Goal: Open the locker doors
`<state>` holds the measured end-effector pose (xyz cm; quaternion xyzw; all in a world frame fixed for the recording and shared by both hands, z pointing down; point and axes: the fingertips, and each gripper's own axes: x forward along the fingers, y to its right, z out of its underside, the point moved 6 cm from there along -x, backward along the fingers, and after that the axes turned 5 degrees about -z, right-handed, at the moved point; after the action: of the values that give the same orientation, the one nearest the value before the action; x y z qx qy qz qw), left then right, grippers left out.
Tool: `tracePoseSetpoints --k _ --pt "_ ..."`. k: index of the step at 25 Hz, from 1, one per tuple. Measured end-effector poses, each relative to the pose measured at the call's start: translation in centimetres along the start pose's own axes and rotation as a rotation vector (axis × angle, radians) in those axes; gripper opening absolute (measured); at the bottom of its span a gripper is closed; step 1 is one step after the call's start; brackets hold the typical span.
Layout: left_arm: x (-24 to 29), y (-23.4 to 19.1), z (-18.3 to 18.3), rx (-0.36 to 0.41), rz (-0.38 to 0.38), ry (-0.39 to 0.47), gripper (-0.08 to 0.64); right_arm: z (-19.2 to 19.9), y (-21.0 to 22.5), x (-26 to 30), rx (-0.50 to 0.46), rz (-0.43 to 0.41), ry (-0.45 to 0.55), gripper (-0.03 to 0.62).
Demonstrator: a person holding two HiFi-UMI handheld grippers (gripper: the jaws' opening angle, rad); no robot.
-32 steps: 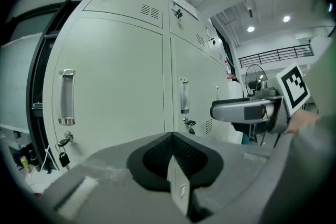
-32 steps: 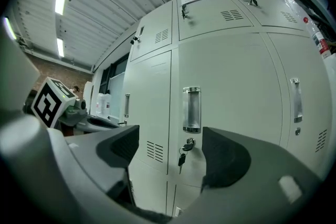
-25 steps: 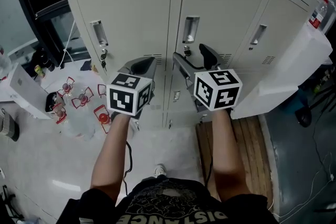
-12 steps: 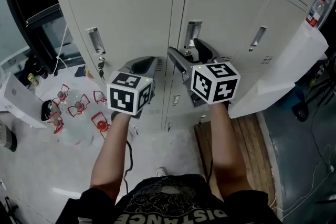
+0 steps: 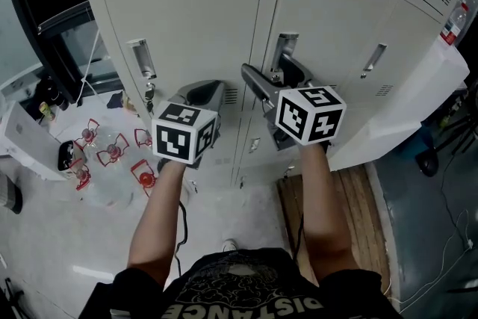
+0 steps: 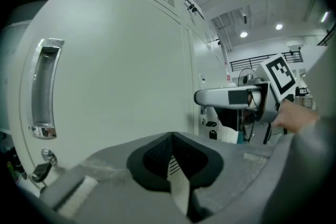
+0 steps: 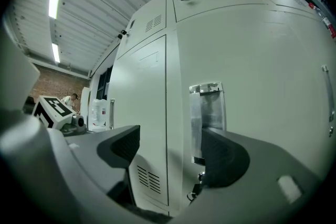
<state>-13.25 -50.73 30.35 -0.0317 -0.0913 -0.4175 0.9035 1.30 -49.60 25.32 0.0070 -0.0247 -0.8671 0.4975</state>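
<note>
A row of pale grey lockers fills the head view, all doors closed. The left door (image 5: 187, 19) has a recessed metal handle (image 5: 142, 58), which also shows as the handle (image 6: 44, 86) in the left gripper view. My left gripper (image 5: 203, 92) (image 6: 173, 140) is shut on nothing, a little short of that door and right of the handle. The middle door (image 5: 328, 19) has its own handle (image 5: 284, 52). My right gripper (image 5: 270, 72) (image 7: 170, 149) is open close to the middle door's handle (image 7: 206, 113), whose lower part lies behind the right jaw.
A third door with a handle (image 5: 373, 58) stands further right. Keys (image 5: 149, 93) hang under the left handle. Red wire items (image 5: 112, 149) and a white box (image 5: 30, 132) lie on the floor at left. A wooden pallet (image 5: 336, 190) and a white panel (image 5: 418, 97) are at right.
My right gripper has risen and moved in toward the middle door's handle. The left gripper has stayed where it was, still shut.
</note>
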Motion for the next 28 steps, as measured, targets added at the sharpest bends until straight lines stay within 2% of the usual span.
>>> tracePoseSetpoints --k 9,18,28 --pt "-0.3 0.1 0.7 -0.015 0.005 -0.003 0.001 -0.1 -0.2 -0.3 -0.006 0.013 -0.004 0.353" --pt "-0.6 1.4 0.5 -0.028 0.009 0.005 0.001 -0.1 -0.5 -2.2 -0.015 0.007 -0.015 0.290" --pt "-1.9 4.4 0.4 -0.032 -0.018 0.006 0.000 -0.1 -0.9 -5.2 -0.011 -0.019 -0.011 0.272"
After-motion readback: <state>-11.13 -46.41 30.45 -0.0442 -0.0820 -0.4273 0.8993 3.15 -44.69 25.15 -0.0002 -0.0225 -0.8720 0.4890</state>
